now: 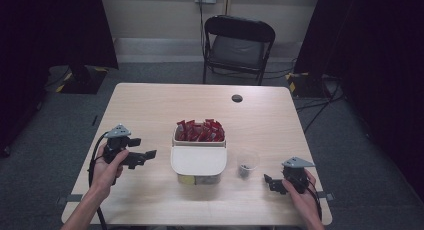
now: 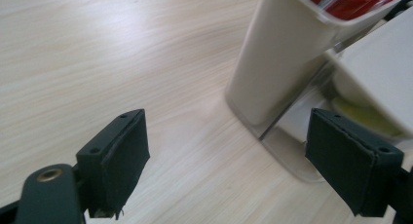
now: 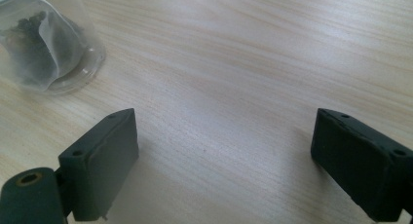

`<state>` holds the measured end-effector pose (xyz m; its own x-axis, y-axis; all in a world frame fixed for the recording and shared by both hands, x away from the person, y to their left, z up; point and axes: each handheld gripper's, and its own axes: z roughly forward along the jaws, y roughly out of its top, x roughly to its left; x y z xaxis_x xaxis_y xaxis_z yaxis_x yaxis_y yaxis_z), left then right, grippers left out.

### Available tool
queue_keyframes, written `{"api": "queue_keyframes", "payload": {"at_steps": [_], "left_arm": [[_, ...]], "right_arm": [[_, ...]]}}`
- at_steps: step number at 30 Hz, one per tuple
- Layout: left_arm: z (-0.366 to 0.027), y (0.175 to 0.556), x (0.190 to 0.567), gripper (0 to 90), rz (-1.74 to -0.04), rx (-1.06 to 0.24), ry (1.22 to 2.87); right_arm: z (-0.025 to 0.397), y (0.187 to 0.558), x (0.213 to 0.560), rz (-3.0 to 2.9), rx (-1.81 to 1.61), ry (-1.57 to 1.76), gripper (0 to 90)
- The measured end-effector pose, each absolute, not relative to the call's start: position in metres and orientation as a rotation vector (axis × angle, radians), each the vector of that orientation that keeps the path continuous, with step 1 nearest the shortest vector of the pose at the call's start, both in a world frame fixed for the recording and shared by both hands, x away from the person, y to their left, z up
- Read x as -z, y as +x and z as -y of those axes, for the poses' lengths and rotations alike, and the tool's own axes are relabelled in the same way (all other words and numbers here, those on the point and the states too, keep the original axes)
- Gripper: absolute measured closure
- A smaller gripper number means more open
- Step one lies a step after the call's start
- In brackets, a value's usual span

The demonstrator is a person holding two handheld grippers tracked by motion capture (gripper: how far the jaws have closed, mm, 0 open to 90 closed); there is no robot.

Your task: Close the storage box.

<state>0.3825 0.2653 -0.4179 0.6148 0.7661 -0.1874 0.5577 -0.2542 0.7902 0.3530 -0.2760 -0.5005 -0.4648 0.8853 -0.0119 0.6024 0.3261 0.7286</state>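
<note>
At the table's middle stands the cream box (image 1: 198, 160), red packets (image 1: 200, 131) upright in its far half, the clear cup (image 1: 247, 163) just right of it; nothing seems begun, since the left gripper (image 1: 142, 156) and right gripper (image 1: 270, 183) flank them, jaws wide, empty.

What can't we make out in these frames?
- Cup contents: too small in the high view; a crumpled liner blurs the dark bits in the right gripper view.
- Front compartment of the box: a closed lid covers it.
- Red packets: print too small, and cut off in the left gripper view.
</note>
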Motion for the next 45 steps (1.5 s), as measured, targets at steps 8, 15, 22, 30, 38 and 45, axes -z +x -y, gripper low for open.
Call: {"api": "queue_keyframes", "payload": {"at_steps": [8,15,22,30,38,45], "left_arm": [[-0.28,0.381,0.44,15.7,-1.13,-0.318,1.99],[-0.292,0.378,0.457,15.7,-1.198,-0.353,2.002],[-0.301,0.374,0.476,15.8,-1.252,-0.362,2.013],[-0.305,0.377,0.491,15.8,-1.288,-0.384,2.045],[-0.298,0.375,0.499,12.6,-1.25,-0.513,2.065],[-0.297,0.374,0.503,7.8,-1.244,-0.533,2.026]], "right_arm": [[0.276,0.353,0.5,-2.187,-0.936,1.315,9.6],[0.276,0.353,0.5,-2.187,-0.936,1.316,9.6],[0.276,0.353,0.5,-2.187,-0.936,1.315,9.6],[0.276,0.353,0.5,-2.187,-0.936,1.315,9.6],[0.276,0.353,0.5,-2.187,-0.936,1.315,9.6],[0.276,0.353,0.5,-2.182,-0.933,1.32,9.5]]}}
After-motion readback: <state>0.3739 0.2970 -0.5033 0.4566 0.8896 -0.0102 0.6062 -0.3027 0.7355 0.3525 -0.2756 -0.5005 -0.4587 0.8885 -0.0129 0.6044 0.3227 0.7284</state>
